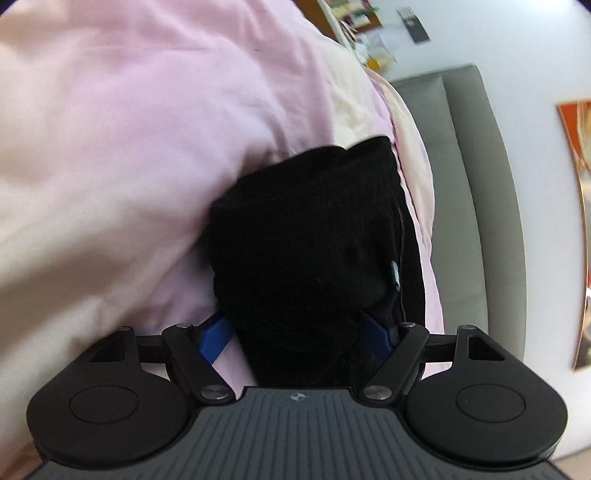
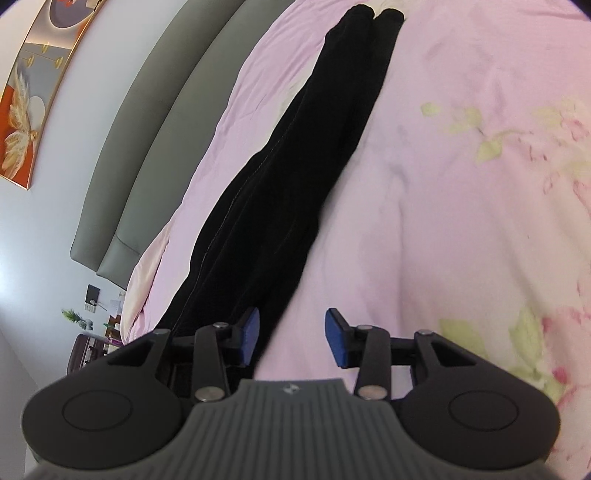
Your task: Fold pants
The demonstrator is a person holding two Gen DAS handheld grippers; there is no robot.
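Observation:
Black pants point(image 2: 288, 177) lie stretched out on a pink bed cover point(image 2: 443, 203), legs side by side, cuffs at the far end. In the left wrist view a bunched end of the pants point(image 1: 306, 240) fills the space between the blue pads point(image 1: 214, 339) of my left gripper point(image 1: 295, 336), which is shut on the fabric. A small teal tag point(image 1: 395, 275) shows on the cloth. My right gripper point(image 2: 291, 338) is open and empty, just above the cover at the near end of the pants, its left pad point(image 2: 249, 332) at the fabric's edge.
A grey padded headboard point(image 2: 155, 147) runs along the bed's far side against a white wall with a framed orange picture point(image 2: 26, 110). The cover has a floral print point(image 2: 517, 147) on the right. A cluttered shelf point(image 1: 362, 22) stands beyond the bed.

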